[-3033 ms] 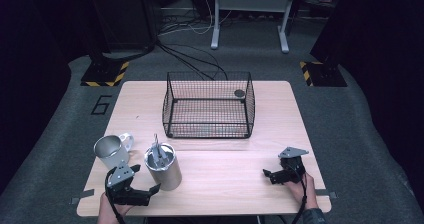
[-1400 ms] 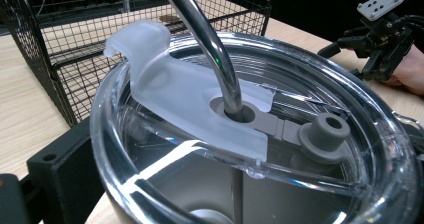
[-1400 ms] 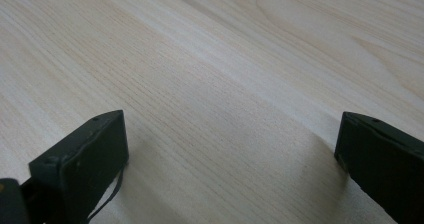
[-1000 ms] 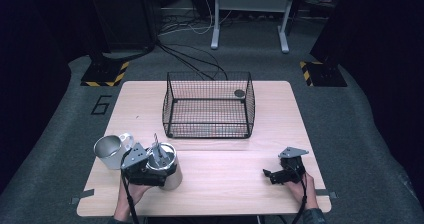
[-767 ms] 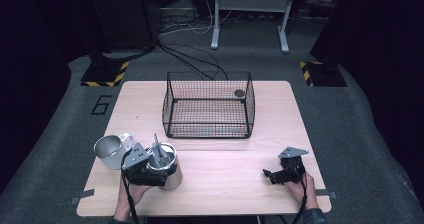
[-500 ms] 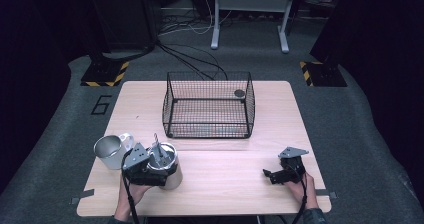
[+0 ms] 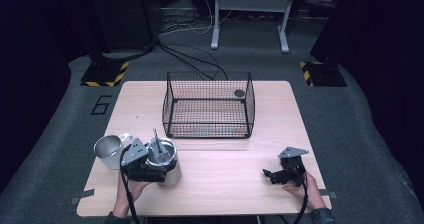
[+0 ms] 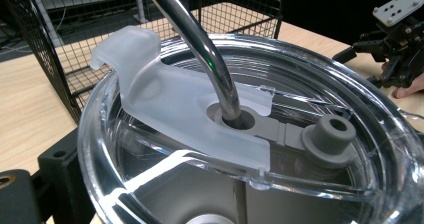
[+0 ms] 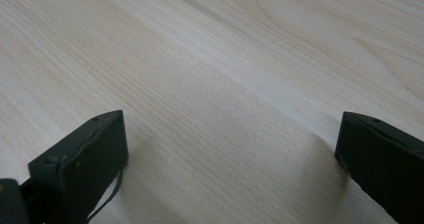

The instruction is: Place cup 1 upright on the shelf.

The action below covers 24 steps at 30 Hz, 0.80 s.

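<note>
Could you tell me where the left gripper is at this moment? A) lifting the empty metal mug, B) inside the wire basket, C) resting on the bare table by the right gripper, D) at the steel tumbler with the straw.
D: in the high view the left gripper sits right at the steel tumbler, and the left gripper view looks closely down on its clear lid and metal straw.

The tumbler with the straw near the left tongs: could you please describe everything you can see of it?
The tumbler is a shiny steel cup standing upright near the table's front left. A clear plastic lid covers it, with a frosted flap raised and a grey plug beside the hole. A bent metal straw passes through that hole. The left tongs press against its side; a steel mug stands just left.
</note>
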### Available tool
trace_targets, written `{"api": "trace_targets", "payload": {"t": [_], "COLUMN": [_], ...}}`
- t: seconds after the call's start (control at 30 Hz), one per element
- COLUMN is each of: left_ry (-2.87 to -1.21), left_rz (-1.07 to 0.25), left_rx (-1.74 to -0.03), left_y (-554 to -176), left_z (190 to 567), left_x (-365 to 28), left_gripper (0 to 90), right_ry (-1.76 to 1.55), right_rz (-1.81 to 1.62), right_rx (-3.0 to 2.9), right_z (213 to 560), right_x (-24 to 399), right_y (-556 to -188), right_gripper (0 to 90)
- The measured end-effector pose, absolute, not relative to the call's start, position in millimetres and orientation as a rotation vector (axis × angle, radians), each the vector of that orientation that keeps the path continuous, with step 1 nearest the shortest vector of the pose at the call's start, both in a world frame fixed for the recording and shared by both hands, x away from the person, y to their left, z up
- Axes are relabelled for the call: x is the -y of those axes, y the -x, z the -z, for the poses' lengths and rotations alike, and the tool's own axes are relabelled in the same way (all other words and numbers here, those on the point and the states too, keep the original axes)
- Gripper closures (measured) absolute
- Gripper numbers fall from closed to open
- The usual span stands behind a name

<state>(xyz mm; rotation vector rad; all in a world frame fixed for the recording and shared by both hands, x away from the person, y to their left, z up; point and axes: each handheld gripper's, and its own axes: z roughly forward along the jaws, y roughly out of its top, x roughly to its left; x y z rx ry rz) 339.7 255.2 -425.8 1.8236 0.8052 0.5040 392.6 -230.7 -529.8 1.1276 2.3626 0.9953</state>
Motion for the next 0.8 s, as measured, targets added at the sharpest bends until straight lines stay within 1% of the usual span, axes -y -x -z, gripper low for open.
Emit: {"api": "trace_targets", "payload": {"t": [0.43, 0.8], "left_ry": [-1.836, -1.848], "left_rz": [-0.513, -0.519], "left_rx": [-0.781, -0.752], "left_y": [-348, -358], "left_z": [406, 391], "left_x": [-254, -243], "left_gripper": [2.4, 2.4], "right_ry": [-1.097, -1.097], "right_rz": [-1.005, -1.005], "right_rx": [-2.387, -2.387], "right_z": [530, 530], "right_x": [234, 234], "right_y": [-393, -393], "right_gripper": [0.0, 0.0]}}
